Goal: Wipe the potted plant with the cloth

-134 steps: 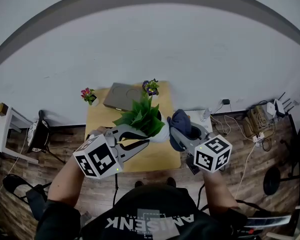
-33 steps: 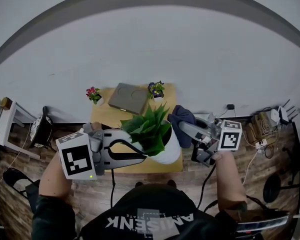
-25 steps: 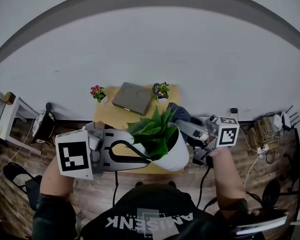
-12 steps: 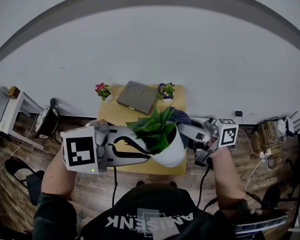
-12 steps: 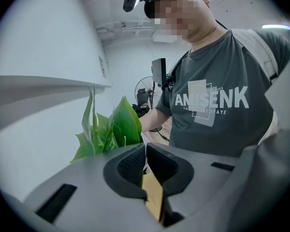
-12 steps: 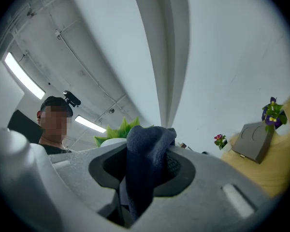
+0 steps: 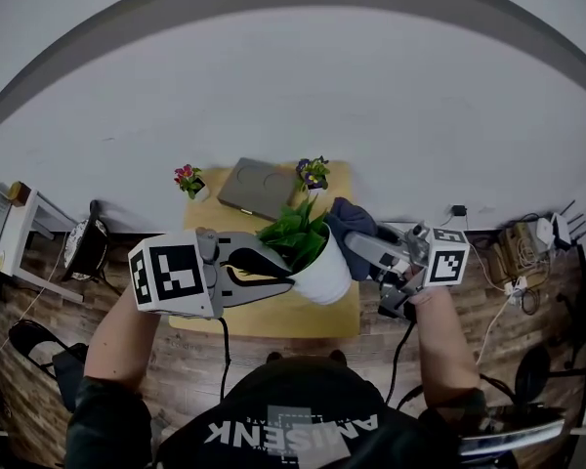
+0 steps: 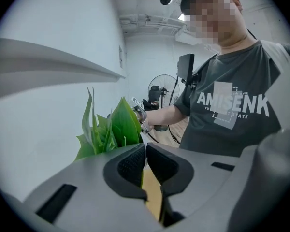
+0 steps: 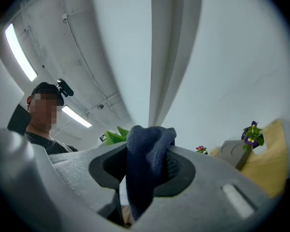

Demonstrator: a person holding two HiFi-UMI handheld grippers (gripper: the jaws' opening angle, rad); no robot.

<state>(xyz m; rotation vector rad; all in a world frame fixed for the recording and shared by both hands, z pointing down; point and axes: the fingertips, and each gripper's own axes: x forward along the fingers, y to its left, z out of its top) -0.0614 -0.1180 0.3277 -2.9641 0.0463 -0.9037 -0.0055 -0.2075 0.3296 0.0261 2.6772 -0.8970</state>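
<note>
The left hand-held gripper (image 7: 285, 279) pinches the rim of the potted plant (image 7: 317, 260). The right hand-held gripper (image 7: 359, 252), clenching the cloth (image 7: 347, 221), is just right of its leaves.

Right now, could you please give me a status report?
Left gripper shut on rim of potted plant. Right gripper shut on cloth, beside the leaves. Nothing between.

You face plain pale wall (image 7: 293, 86) across upper frame. Dark wood-plank floor (image 7: 39, 399) along bottom. Small yellow table (image 7: 273, 316) at centre. Cable tangle (image 7: 513, 257) at right. Ceiling strip lights (image 9: 20, 52) upper left in your right gripper view.
</note>
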